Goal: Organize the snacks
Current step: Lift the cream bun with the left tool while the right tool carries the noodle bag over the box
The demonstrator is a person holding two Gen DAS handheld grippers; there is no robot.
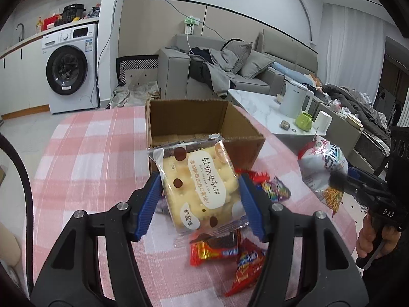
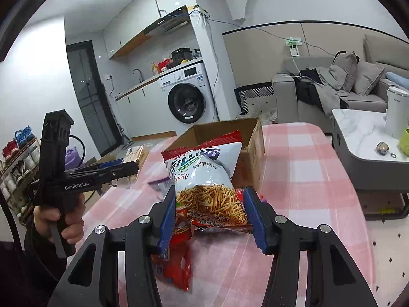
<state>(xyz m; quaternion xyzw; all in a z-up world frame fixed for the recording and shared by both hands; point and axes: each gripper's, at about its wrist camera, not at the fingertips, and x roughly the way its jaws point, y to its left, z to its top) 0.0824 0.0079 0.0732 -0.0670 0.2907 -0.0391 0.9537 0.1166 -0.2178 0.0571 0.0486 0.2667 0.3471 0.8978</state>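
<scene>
My left gripper [image 1: 200,199] is shut on a clear packet of cream crackers [image 1: 199,184] and holds it above the table, just in front of the open cardboard box [image 1: 230,120]. My right gripper [image 2: 209,209] is shut on a white-and-red bag of fried noodle sticks [image 2: 207,179], lifted near the box [image 2: 253,148]. That bag also shows at the right of the left wrist view [image 1: 322,168]. Several small red and purple snack packets [image 1: 230,253] lie on the pink checked tablecloth [image 1: 97,158] under the grippers.
A white marble coffee table [image 1: 255,102] with a white kettle [image 1: 294,99], green mug [image 1: 304,121] and white cup stands right of the table. A grey sofa and a washing machine [image 1: 69,69] are behind. Red packets [image 2: 179,263] lie below the right gripper.
</scene>
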